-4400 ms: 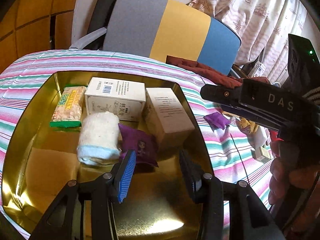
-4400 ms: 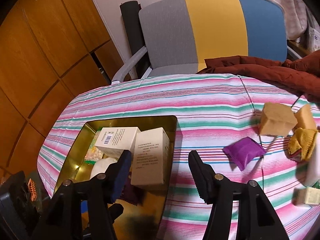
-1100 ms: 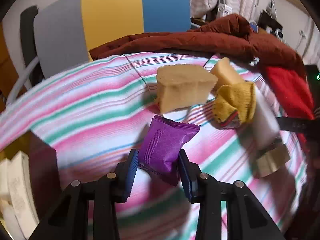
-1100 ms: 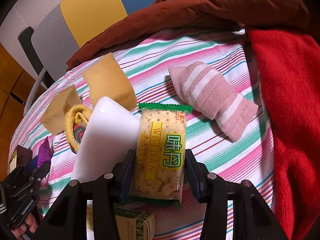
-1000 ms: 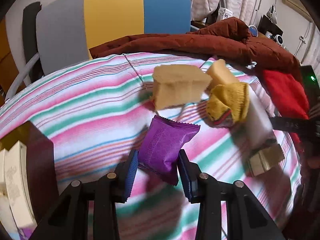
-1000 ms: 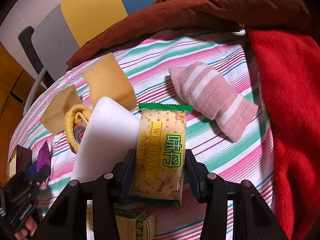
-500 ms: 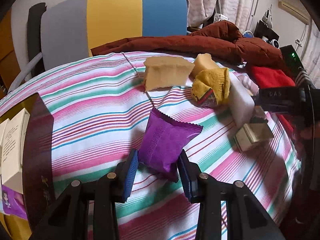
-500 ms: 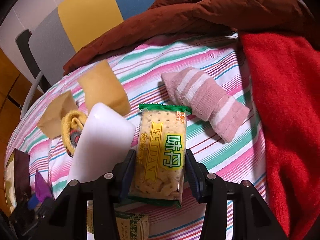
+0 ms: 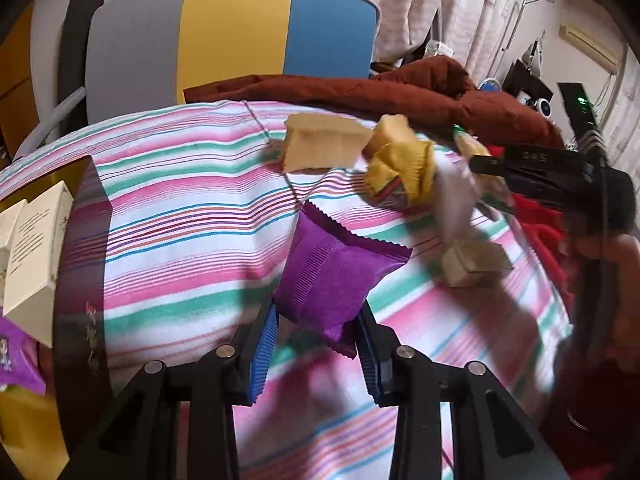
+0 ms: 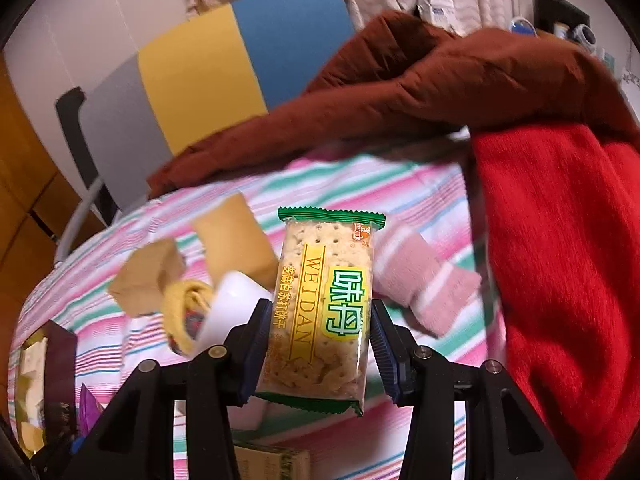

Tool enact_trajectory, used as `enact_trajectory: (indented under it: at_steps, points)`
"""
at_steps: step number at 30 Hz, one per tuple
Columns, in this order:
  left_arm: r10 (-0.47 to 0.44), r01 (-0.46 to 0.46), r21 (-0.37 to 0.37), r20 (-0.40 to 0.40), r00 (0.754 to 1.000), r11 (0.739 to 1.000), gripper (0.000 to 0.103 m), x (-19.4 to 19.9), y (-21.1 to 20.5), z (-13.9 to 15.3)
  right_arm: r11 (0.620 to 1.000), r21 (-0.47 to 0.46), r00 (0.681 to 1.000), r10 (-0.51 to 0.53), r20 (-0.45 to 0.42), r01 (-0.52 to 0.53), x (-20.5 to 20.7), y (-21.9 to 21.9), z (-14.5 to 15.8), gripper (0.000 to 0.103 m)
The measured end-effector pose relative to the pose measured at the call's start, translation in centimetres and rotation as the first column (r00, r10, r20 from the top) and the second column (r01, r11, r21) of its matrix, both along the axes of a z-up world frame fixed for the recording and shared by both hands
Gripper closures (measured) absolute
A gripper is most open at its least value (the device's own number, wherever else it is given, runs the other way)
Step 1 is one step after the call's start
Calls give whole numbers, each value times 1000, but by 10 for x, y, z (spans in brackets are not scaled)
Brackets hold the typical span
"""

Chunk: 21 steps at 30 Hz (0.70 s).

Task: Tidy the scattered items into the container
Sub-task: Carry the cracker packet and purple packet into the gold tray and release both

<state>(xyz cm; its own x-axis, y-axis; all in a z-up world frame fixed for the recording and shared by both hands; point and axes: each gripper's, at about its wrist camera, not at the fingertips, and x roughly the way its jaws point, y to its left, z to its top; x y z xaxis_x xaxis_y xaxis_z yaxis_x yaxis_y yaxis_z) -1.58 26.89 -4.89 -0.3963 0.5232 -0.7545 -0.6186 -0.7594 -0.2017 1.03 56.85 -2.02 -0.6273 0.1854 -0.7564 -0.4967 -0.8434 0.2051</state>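
Two tools are at work, each clamped on one snack packet: the left tool (image 9: 316, 350) pinches a crinkle-edged purple foil packet (image 9: 336, 276) between its blue-ribbed pads, lifted above the striped pink, green and white cloth on the desk (image 9: 192, 208); the right tool (image 10: 318, 354) grips a green-edged clear cracker packet (image 10: 324, 304) printed "WEIDAN" in yellow with large green Chinese characters, held upright above the same cloth; two tan sponge-like blocks (image 9: 320, 146) lie near the far edge, one just beside the other, with one rolled yellow sock (image 9: 402, 172) touching them and one white block (image 9: 454, 196), blurred, beside that; one small cream box (image 9: 474, 262) sits nearer, its print too blurred to read; one pink-and-white striped sock (image 10: 424, 280) lies by a red knitted garment (image 10: 560, 260) in the right wrist view; the dark-walled gold-lined tin container (image 9: 82, 280) stands at the left edge, holding two cream printed cartons (image 9: 34, 248) and one more purple packet (image 9: 16, 354); a grey, yellow and blue chair back (image 9: 232, 40) stands behind.
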Motion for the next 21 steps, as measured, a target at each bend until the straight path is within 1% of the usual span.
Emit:
enact_trajectory:
  at_steps: [2,5,10,12,17,21]
  points:
    - [-15,14,-6,-23,1000,1000,65,9,-2,3,999,23,999,26,-19,-25,-1,-8,5,55]
    - [-31,31,-11,-56,998,999,65,22,-6,8,999,25,999,40,-17,-39,-2,-14,5,55]
    - [-26,27,27,-55,998,999,65,37,-21,16,999,-6,999,47,-19,-48,-1,-14,3,55]
    - [-21,24,43,-67,997,999,65,44,-30,22,998,-5,998,57,-21,-57,-1,-15,4,55]
    - [-5,12,67,-96,995,998,65,56,-49,34,994,36,995,100,-31,-99,1,-30,9,55]
    - [15,-5,86,-119,993,996,65,62,-69,44,986,80,989,149,-19,-147,0,-51,13,55]
